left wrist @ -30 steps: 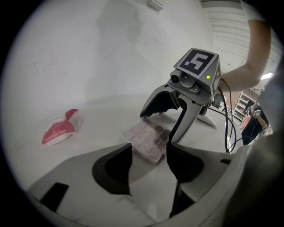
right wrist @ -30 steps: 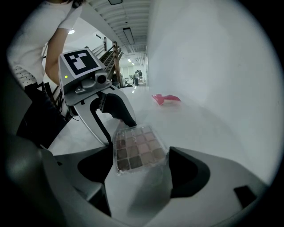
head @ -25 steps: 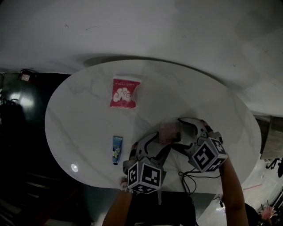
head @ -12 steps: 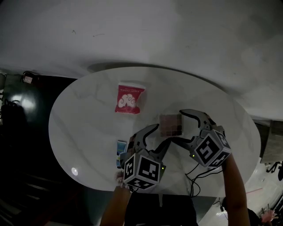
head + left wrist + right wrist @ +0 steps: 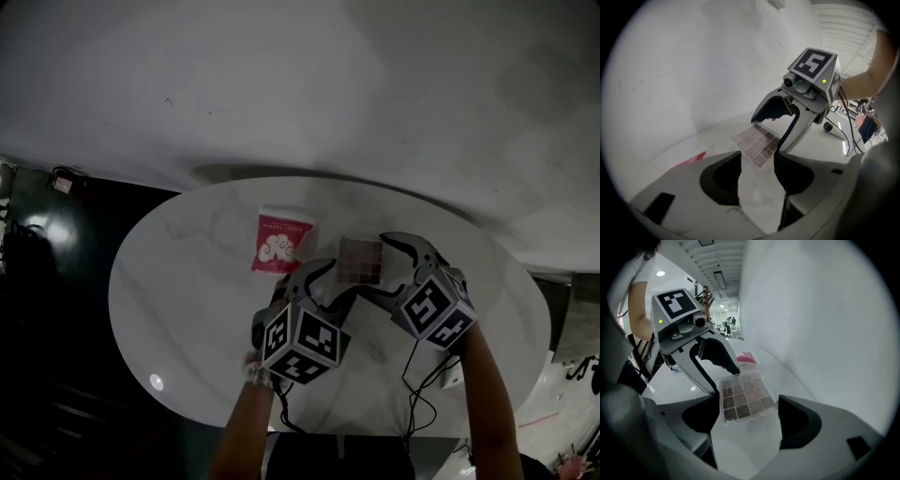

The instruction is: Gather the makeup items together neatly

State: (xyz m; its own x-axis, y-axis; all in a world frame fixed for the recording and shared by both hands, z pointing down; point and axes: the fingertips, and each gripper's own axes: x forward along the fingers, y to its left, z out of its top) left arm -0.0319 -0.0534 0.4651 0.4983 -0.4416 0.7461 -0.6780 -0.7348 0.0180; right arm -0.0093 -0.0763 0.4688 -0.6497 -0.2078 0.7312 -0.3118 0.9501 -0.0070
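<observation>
Bracketing an eyeshadow palette [image 5: 361, 261] from both sides, a person works two hand-held tools over a white marble-look oval desk [image 5: 187, 281] while gathering makeup items. The palette sits toward the far middle of the desk, near a red sachet [image 5: 281, 244] lying on its left in the head view, the two not touching.

The right tool [image 5: 748, 400] stands wide, with the palette filling the gap between its jaws and both pads against opposite straight edges, apparently clamped on it. The left tool [image 5: 757, 154] has just been narrowing its jaws. Only the palette's near corner reaches between its tips, with daylight on either side, so it grips nothing.

The palette looks like a flat, stiff, light case with a clear, glossy cover, likely to skate on the polished desk or slip from a loose pinch. Its pressed powder would probably crack if dropped, so a gentle squeeze across two parallel edges seems the safest hold, rather than on a corner, where it could pivot.

Inside, a grid of square pans in pinkish-brown and mauve shades shows through the cover, and every pan appears filled. The sachet appears sealed, printed with a white swirl design, and its contents cannot be seen. It is probably soft and light.
</observation>
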